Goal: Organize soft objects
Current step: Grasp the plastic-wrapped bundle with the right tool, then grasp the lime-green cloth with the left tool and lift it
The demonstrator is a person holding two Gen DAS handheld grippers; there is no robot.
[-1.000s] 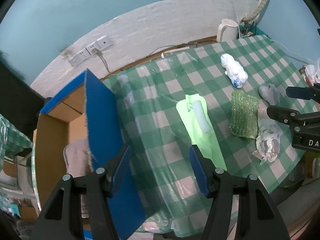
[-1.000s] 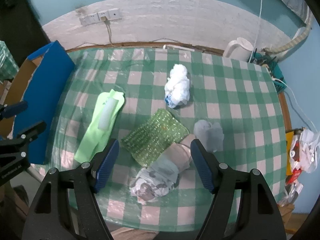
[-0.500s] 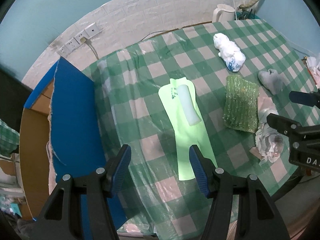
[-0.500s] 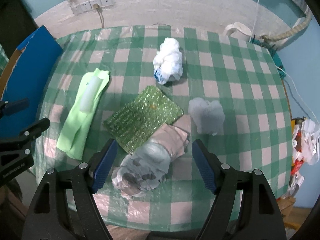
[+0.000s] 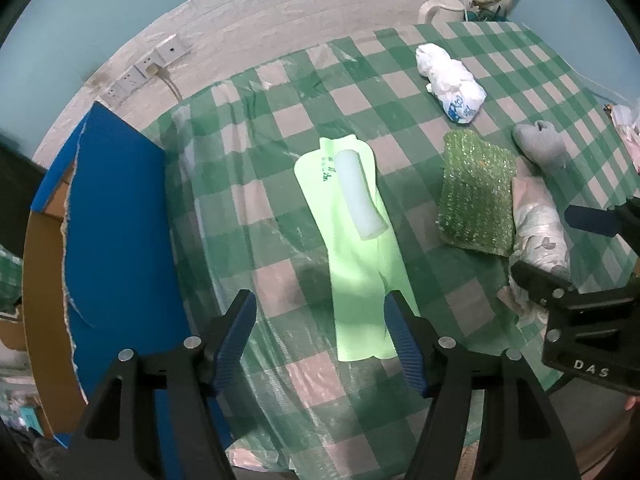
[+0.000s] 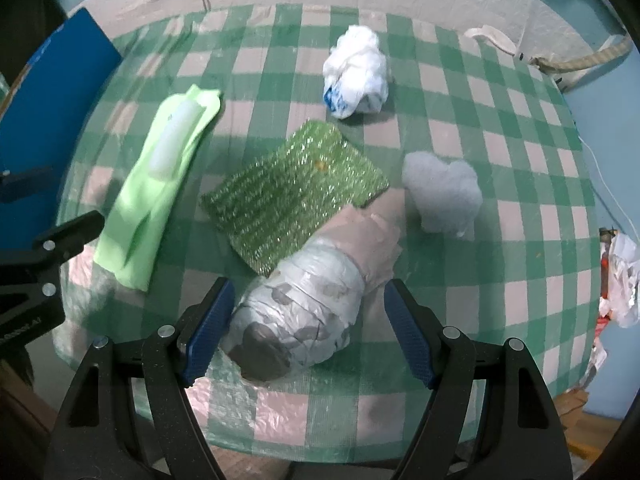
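Observation:
Soft things lie on the green checked table (image 5: 280, 128). A light green cloth (image 5: 360, 280) with a white foam roll (image 5: 360, 196) on it lies just ahead of my open left gripper (image 5: 320, 336). A green sparkly pad (image 6: 292, 196), a white plastic bag bundle (image 6: 356, 76), a grey fluffy lump (image 6: 444, 196) and a rolled grey patterned plastic bundle (image 6: 304, 316) lie to the right. My open right gripper (image 6: 308, 332) straddles the near end of that bundle, fingers apart from it. The right gripper also shows in the left wrist view (image 5: 560, 252).
A cardboard box with a blue flap (image 5: 116, 240) stands at the table's left side. A white kettle (image 5: 440, 4) and cables sit at the far right by the wall. Crumpled packaging (image 6: 620, 280) lies beyond the table's right edge.
Both grippers have moved forward and lower over the table. The left one swung from the box toward the green cloth. The right one has closed in around the patterned bundle.

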